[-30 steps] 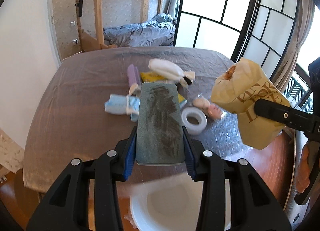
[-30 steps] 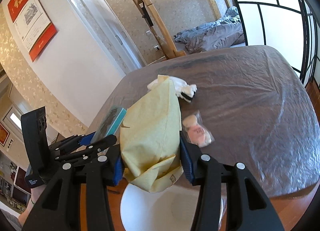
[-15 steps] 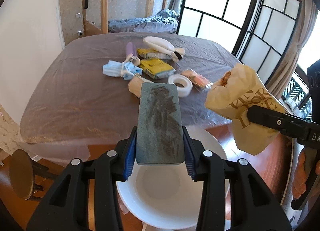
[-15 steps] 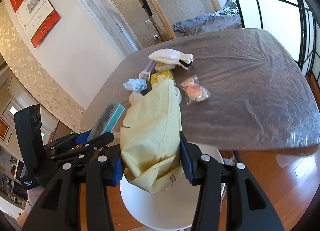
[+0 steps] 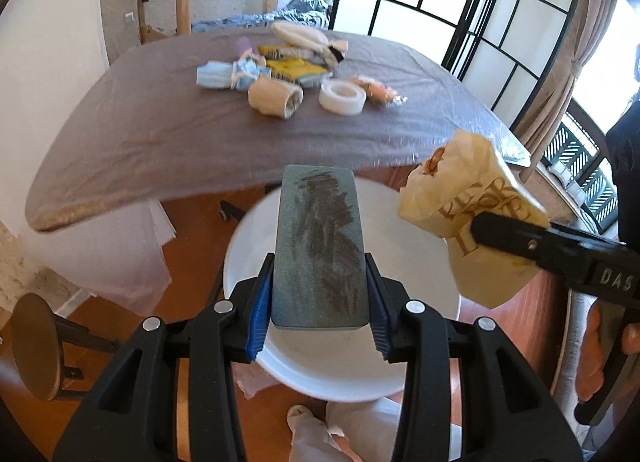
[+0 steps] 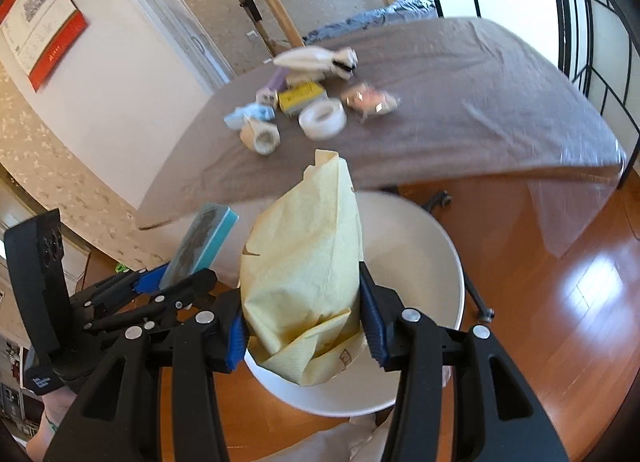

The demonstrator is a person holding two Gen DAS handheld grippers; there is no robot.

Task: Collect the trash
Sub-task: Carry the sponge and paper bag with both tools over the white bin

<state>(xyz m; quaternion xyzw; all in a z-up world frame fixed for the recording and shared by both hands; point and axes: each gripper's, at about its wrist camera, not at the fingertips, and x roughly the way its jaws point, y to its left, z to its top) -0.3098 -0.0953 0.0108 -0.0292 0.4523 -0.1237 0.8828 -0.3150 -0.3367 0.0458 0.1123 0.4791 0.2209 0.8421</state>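
Note:
My left gripper [image 5: 318,312] is shut on a grey-green scouring sponge [image 5: 318,246] smeared with dark marks, held above a round white bin [image 5: 404,246] on the floor. In the right wrist view my right gripper [image 6: 304,328] is shut on a crumpled yellow paper bag [image 6: 304,270], also over the white bin [image 6: 416,246]. The same bag [image 5: 476,206] shows at the right of the left wrist view, printed with brown letters. The left gripper with its sponge [image 6: 202,240] appears at the lower left of the right wrist view.
A table under a grey cloth [image 5: 160,134] stands beyond the bin, carrying a tape roll [image 5: 342,98], a paper cup on its side [image 5: 276,96], a blue face mask [image 5: 224,76], yellow packets [image 5: 292,68] and a wrapped snack [image 5: 376,88]. A brown stool [image 5: 32,346] stands at the left.
Both grippers have drawn back from the table and sunk toward the floor. The sponge and the bag now hang over the white bin instead of over the tabletop.

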